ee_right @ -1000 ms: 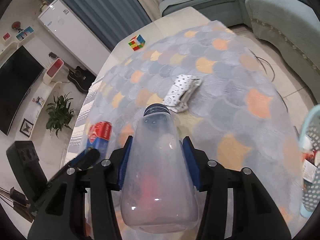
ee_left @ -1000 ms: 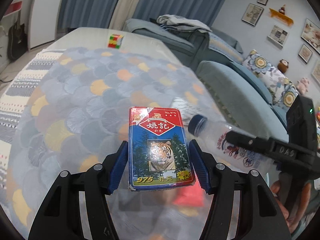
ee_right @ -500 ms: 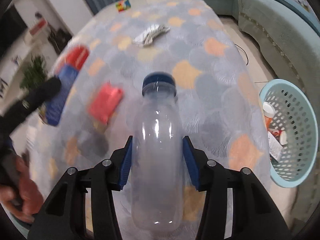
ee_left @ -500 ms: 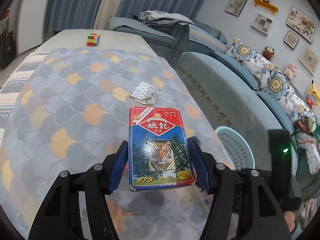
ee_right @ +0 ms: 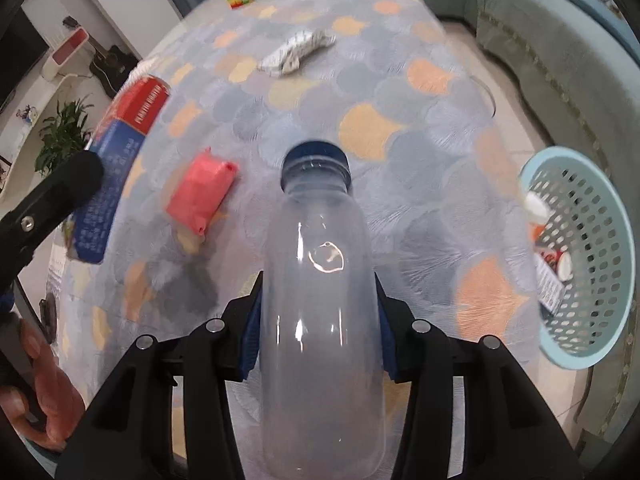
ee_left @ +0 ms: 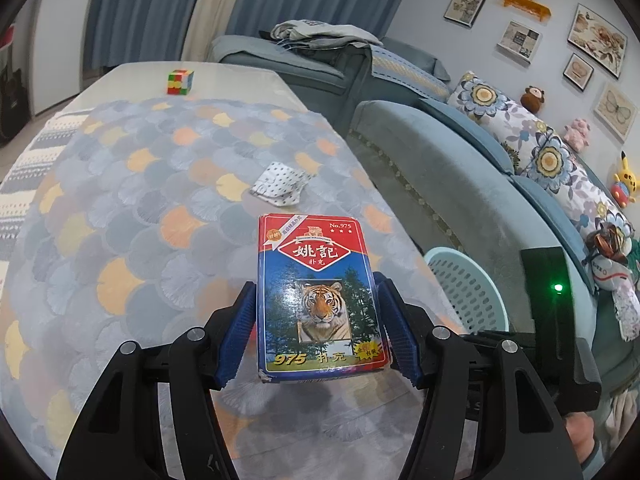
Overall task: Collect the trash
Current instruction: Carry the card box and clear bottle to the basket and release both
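Both loads swing right since a second ago: my left gripper (ee_left: 318, 330) pinches the playing-card box (ee_left: 320, 300), right gripper (ee_right: 318, 330) pinches the empty bottle (ee_right: 318, 320). Laundry-style basket (ee_right: 624, 280) now near right, already holding trash; drop next.

**Both grippers closed and loaded**

Left gripper (ee_left: 318, 324): blue-padded fingers (ee_left: 242, 330) clamped on both side edges of a card box (ee_left: 320, 300), held raised. Right gripper (ee_right: 318, 324): fingers (ee_right: 251, 332) pressed against the sides of a clear bottle (ee_right: 320, 308), cap pointing forward. The operator's hand (ee_right: 44, 392) grips the left handle.
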A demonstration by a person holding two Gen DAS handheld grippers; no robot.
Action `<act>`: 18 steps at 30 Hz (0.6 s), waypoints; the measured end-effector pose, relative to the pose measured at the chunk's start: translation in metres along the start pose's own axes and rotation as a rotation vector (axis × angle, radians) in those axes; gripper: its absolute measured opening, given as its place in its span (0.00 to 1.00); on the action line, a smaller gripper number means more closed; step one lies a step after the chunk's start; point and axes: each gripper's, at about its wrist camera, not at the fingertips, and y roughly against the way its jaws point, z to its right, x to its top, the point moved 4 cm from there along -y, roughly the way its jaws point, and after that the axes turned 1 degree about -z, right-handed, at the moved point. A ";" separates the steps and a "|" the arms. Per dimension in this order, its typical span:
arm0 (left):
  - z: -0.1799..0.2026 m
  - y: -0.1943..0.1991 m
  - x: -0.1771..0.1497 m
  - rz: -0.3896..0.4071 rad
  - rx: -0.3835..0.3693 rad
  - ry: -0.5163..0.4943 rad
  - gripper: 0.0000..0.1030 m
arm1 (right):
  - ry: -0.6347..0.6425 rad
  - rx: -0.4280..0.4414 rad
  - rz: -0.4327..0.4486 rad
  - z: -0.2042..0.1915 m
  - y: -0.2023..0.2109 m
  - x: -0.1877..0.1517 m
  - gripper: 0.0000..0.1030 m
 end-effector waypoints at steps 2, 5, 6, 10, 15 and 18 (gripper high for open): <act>0.008 0.001 0.004 0.007 -0.010 -0.012 0.57 | -0.049 0.038 0.047 0.014 0.015 0.001 0.42; 0.026 0.002 0.013 0.022 -0.029 -0.044 0.57 | -0.082 0.036 0.098 0.034 0.034 0.003 0.42; 0.033 0.002 0.017 0.019 -0.056 -0.046 0.57 | -0.084 0.023 0.125 0.042 0.044 0.003 0.42; 0.063 -0.005 0.032 0.013 -0.127 -0.060 0.57 | -0.155 0.018 0.212 0.079 0.076 0.003 0.42; 0.114 -0.026 0.052 0.011 -0.176 -0.119 0.57 | -0.257 -0.078 0.320 0.139 0.109 0.002 0.42; 0.144 -0.041 0.059 0.003 -0.197 -0.154 0.58 | -0.312 -0.137 0.377 0.174 0.122 -0.005 0.42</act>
